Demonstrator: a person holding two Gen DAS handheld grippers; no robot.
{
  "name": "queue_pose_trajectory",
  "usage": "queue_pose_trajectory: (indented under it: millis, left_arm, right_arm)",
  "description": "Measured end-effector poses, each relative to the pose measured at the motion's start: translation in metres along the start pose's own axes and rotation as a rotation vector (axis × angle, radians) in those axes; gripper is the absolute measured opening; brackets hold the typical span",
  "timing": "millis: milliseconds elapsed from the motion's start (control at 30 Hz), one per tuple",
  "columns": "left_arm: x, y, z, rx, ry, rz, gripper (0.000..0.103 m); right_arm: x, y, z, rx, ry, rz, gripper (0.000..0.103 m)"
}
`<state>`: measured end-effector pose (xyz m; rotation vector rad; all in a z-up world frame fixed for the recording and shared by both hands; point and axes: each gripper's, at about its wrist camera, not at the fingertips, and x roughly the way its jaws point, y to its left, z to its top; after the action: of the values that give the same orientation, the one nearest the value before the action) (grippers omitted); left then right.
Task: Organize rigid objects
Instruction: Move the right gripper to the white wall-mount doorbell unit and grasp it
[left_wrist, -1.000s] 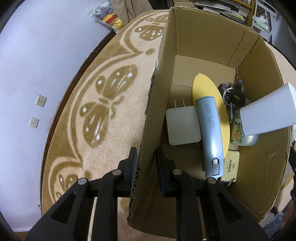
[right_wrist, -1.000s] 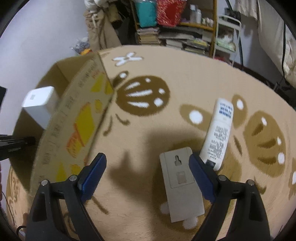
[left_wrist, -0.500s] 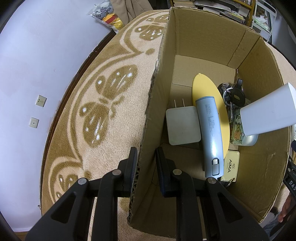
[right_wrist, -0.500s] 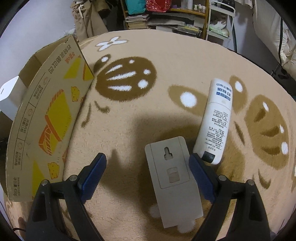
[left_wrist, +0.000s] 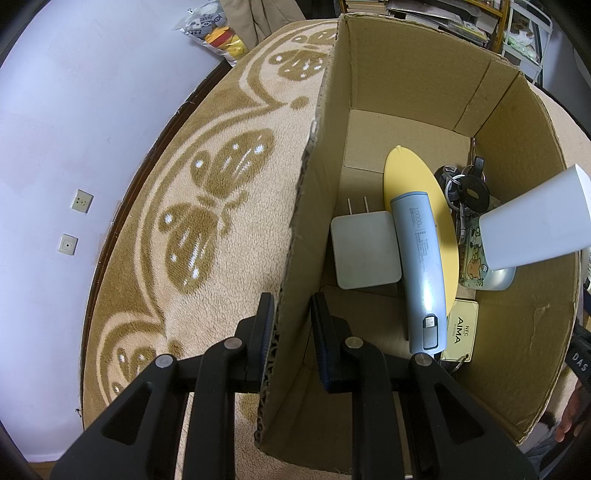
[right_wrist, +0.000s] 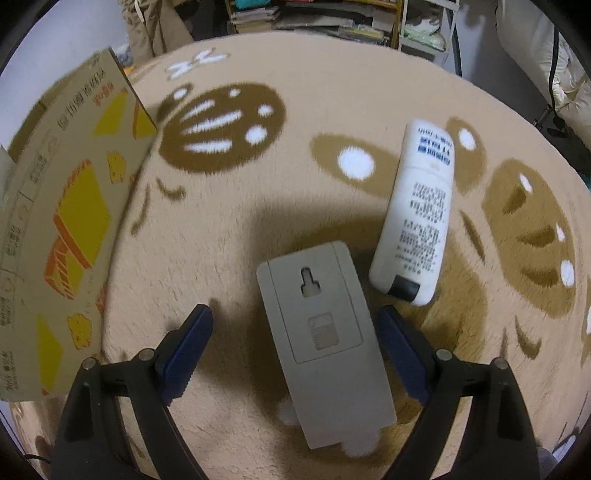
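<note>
Cardboard box (left_wrist: 424, 85) already holds a charger (left_wrist: 364, 253), power bank (left_wrist: 421, 266), keys (left_wrist: 461, 188). Left gripper (left_wrist: 290, 317) jaws clamped on its wall. Right gripper (right_wrist: 295, 332) jaws wide apart, straddling a grey remote (right_wrist: 325, 339) on the rug (right_wrist: 332, 110); white remote (right_wrist: 417, 218) just beside, also left.

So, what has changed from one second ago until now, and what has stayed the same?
The right gripper has come down toward the carpet, its open jaws now on either side of the grey remote without touching it. Nothing was gripped or released. The left gripper stays shut on the cardboard box wall, the items inside unmoved. The white remote lies where it was.
</note>
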<state>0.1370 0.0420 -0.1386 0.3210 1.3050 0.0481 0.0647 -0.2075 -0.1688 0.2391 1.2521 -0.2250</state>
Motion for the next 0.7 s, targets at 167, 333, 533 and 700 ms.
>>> queue_pose_trajectory:
  millis: [167,333,533,700]
  left_arm:
    - [0.000,0.000,0.000,0.000,0.000,0.001,0.019]
    - [0.000,0.000,0.000,0.000,0.000,0.001,0.019]
    - [0.000,0.000,0.000,0.001,0.000,0.001,0.019]
    - [0.000,0.000,0.000,0.001,0.000,0.002,0.019]
  right_arm:
    - [-0.001,0.002,-0.002,0.001,0.003,-0.006,0.092]
    - [0.000,-0.001,-0.001,0.014,-0.001,-0.002,0.088]
    - [-0.002,-0.005,-0.002,0.029,-0.009,-0.007,0.080]
    - [-0.004,-0.010,-0.001,0.062,-0.009,-0.001,0.075]
